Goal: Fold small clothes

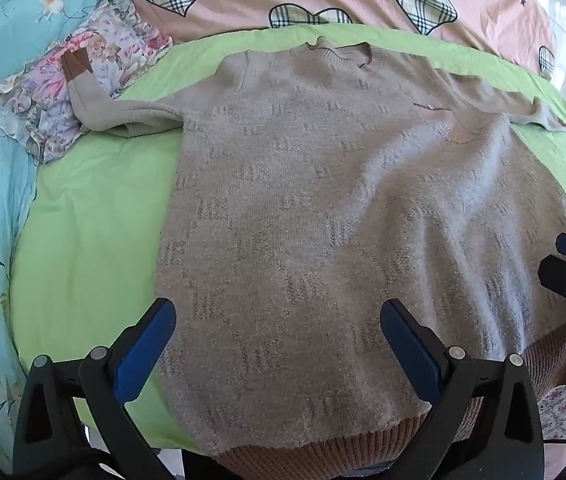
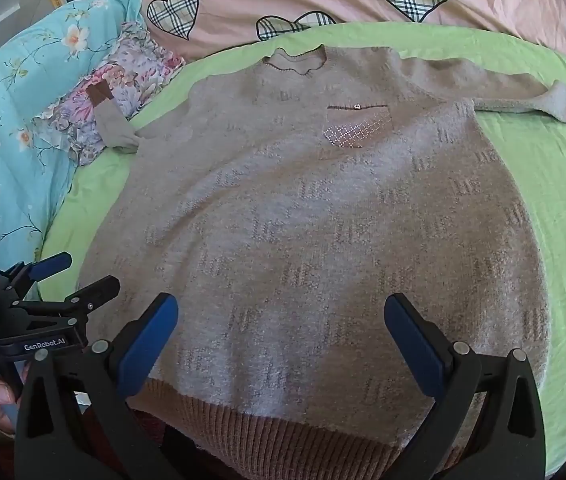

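The grey-beige knitted sweater with a brown ribbed hem [image 1: 323, 216] lies flat and face up on the light green bed sheet [image 1: 83, 240], its long axis running from the hem at six o'clock to the collar at twelve o'clock. Both claws sit at the hem end, so any fold must begin from there or from the sleeves.

Going left to right: the left sleeve with its brown cuff [image 1: 83, 92] trails out toward ten o'clock onto a flowered cloth [image 1: 95, 60], nearest the left claw [image 1: 279, 344], which hangs wide open over the left half of the hem, holding nothing. The right claw [image 2: 281, 340] is likewise spread open and empty, over the hem's middle, with the sequinned chest pocket [image 2: 357, 130] at about one o'clock. The right sleeve [image 2: 543, 104] stretches away toward two o'clock, on the right claw's side.

The hem's lowest edge is hidden behind the claw bodies in both views, and the right sleeve's cuff is cut off at the frame edge. Whether the claws touch the knit cannot be told.
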A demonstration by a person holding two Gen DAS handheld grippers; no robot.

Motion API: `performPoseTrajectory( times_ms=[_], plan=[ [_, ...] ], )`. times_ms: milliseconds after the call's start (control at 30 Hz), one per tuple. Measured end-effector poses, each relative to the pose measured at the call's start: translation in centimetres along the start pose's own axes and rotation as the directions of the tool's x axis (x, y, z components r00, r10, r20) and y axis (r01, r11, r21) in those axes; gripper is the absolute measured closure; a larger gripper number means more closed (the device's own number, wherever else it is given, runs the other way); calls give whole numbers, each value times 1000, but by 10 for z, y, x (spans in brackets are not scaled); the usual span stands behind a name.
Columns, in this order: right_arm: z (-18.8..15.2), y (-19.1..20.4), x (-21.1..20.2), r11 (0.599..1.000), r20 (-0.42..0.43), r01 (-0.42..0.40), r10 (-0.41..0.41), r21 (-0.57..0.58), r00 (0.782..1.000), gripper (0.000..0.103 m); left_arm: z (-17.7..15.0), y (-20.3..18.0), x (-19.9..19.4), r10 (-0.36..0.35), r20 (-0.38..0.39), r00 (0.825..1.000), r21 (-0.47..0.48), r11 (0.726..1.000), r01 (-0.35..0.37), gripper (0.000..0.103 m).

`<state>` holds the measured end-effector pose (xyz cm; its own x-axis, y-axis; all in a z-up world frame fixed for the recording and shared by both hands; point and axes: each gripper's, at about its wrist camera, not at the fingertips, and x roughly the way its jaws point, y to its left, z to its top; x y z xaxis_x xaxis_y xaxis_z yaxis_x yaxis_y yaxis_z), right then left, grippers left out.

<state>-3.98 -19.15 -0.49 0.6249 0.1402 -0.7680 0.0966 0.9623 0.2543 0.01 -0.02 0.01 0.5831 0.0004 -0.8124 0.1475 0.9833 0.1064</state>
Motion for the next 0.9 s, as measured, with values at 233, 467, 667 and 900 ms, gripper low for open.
performPoseTrajectory(
  times_ms=[233,467,667,900],
  plan=[
    [0,0,0,1000,-1,-9,9,4,1000,0,1,1,0,6,-6,1000,5,1000,-6,1],
    [-1,6,-1,1000,-6,0,0,2,1000,0,2,2,-1,1,-3,1000,5,1000,-1,1],
    [0,2,0,1000,-1,-3,3,1,1000,0,3,8,-1,-3,2,1000,3,1000,3,1],
    [1,3,-1,1000,-3,-1,1,-1,1000,0,0,4,0,-6,6,1000,-1,1000,6,1]
  ],
)
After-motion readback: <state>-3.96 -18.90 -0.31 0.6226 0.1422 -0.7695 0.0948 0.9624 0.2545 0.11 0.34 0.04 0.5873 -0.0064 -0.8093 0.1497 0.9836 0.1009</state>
